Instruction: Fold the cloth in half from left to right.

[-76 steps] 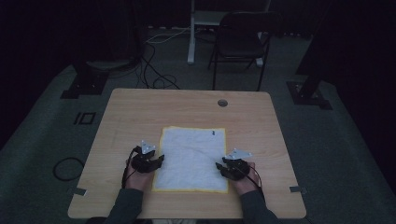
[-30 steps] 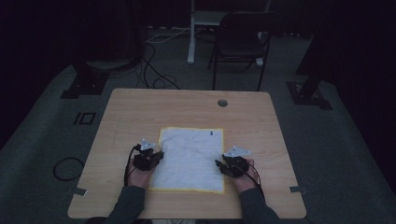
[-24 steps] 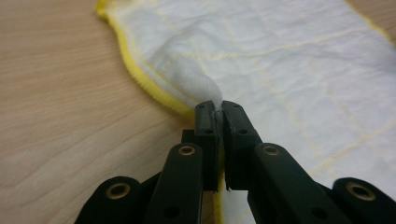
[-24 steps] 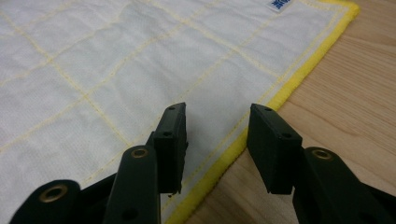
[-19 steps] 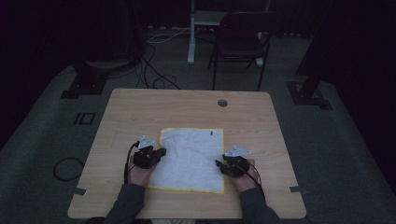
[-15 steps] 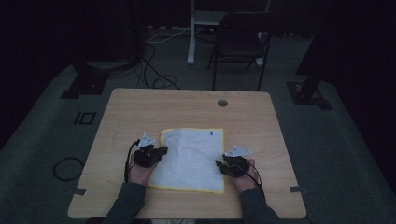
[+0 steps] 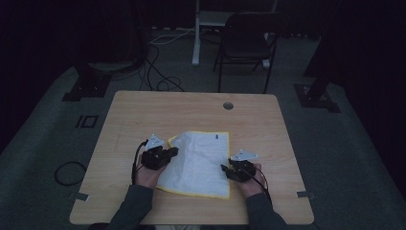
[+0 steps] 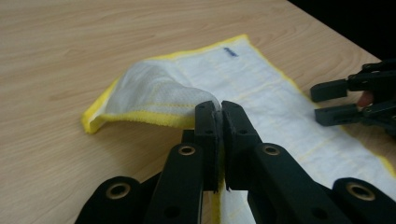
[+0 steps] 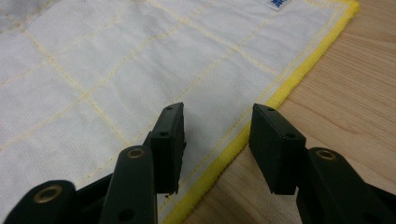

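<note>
One cloth (image 7: 201, 163), white with a yellow hem and one small blue tag (image 7: 218, 137), is spread on the near half of the table (image 7: 143, 110), closer to the near edge than to the far one. Two grippers are seen, one at each side of the cloth.

The left gripper (image 7: 168, 152) is clamped on the cloth's left hem; in the left gripper view the jaws are pressed together with the yellow edge pinched between them, and the far left corner (image 8: 100, 119) is drawn up off the wood and folded over toward the middle. The rest of the cloth is left flat on the table.

The right gripper (image 7: 225, 170) is held at the cloth's right edge, near the near right corner. In the right gripper view its jaws are parted and have just been opening; one jaw is set over the white weave, the other over bare wood, with the yellow hem (image 9: 243, 140) between them, and nothing is gripped.

One round hole (image 7: 228, 105) is seen near the table's far edge. Beyond the table, one chair (image 7: 246, 45) is placed on the floor.
</note>
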Demonstrator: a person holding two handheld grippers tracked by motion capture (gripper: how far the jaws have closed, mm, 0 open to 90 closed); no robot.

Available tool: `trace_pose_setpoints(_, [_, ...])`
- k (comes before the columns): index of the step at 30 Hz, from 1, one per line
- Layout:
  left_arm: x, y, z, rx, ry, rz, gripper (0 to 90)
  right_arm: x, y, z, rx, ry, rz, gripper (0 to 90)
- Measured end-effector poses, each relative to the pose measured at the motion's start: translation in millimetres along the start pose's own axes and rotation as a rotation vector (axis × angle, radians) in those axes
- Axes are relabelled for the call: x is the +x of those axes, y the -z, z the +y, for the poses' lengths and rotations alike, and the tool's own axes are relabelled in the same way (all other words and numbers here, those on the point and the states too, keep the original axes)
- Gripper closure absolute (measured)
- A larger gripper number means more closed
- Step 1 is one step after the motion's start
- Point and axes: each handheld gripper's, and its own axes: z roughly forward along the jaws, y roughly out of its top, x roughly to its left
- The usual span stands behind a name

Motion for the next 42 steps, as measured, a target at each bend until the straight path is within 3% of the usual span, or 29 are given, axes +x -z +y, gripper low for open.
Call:
trace_pose_setpoints(18, [-19.6,-4.6,19.6,-0.014,-0.037,-0.067,86.5,-0.1,0.1,-0.1,0.0,-0.001,0.001,54.7])
trace_pose_setpoints(42, [-40.8,-21.7,33.1,-0.006,-0.073,-0.115,87.6,-0.3,0.3,-0.2,0.001,0.0,0.002,54.6])
